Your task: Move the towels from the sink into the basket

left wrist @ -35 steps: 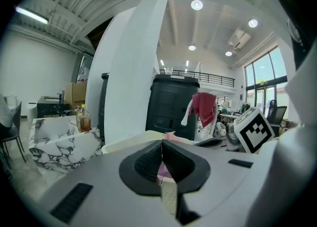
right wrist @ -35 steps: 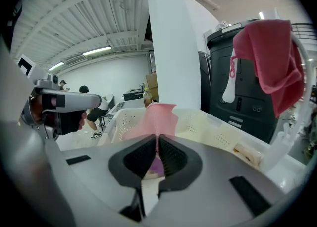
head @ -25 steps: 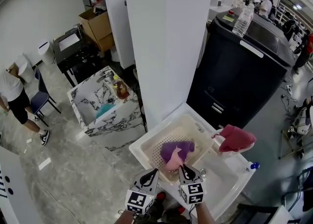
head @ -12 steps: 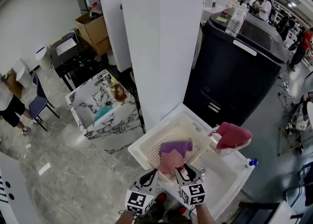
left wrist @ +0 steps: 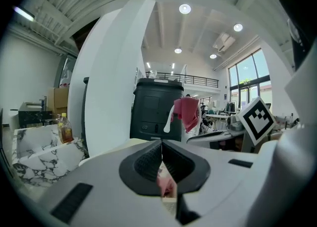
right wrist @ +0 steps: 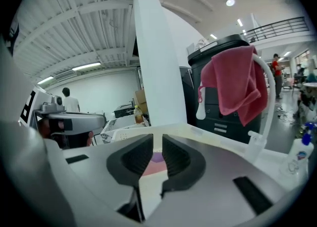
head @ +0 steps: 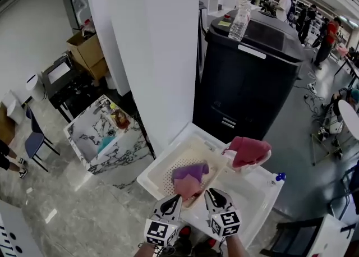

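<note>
L hand-held gripper: jaws together, nothing btwn.
R hand-held gripper: jaws just been closing, slim gap left, nothing btwn.
Pink towel: just ahead of both tips, in basket.
Purple towel: beyond pink, touching it, same basket.
Red towel: farther, ahead-right of R tips, hangs over sink.

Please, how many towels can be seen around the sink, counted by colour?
Purple towel: 1, in the basket
Pink towel: 1, in the basket
Red towel: 1, hanging outside the basket
Total: 3
</note>
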The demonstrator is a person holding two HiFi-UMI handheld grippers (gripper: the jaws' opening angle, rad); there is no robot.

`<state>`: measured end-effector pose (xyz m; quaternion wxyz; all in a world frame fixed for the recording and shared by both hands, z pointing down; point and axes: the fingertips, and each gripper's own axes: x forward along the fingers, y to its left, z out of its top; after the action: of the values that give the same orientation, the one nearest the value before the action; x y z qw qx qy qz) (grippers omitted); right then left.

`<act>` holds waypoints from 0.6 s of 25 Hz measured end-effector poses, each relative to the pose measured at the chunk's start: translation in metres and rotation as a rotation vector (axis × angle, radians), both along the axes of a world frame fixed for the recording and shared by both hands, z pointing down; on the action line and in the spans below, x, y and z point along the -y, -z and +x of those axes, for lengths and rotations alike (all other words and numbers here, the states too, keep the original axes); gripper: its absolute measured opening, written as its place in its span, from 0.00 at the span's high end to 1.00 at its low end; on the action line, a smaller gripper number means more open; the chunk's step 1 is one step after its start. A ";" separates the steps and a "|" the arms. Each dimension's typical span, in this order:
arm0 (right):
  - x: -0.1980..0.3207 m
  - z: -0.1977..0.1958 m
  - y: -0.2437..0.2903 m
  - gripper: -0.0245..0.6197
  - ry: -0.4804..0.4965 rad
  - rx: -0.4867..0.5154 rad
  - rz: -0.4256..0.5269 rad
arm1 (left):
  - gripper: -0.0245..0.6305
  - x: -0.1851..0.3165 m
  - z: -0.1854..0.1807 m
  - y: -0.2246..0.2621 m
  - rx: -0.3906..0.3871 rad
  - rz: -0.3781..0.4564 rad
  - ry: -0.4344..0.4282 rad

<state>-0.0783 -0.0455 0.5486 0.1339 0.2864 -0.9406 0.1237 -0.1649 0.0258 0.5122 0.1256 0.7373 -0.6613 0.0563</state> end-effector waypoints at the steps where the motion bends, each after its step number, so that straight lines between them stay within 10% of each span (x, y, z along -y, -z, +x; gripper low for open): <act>1: 0.002 0.005 0.004 0.85 -0.017 0.004 0.006 | 0.95 0.004 0.005 0.003 0.000 0.007 -0.016; 15: 0.012 0.106 0.028 0.91 -0.322 0.000 0.079 | 0.95 0.049 0.090 0.018 -0.013 0.053 -0.311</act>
<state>0.0282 -0.0577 0.5211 0.1010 0.4386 -0.8866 0.1063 -0.0745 -0.0229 0.4944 0.0999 0.8342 -0.5398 0.0528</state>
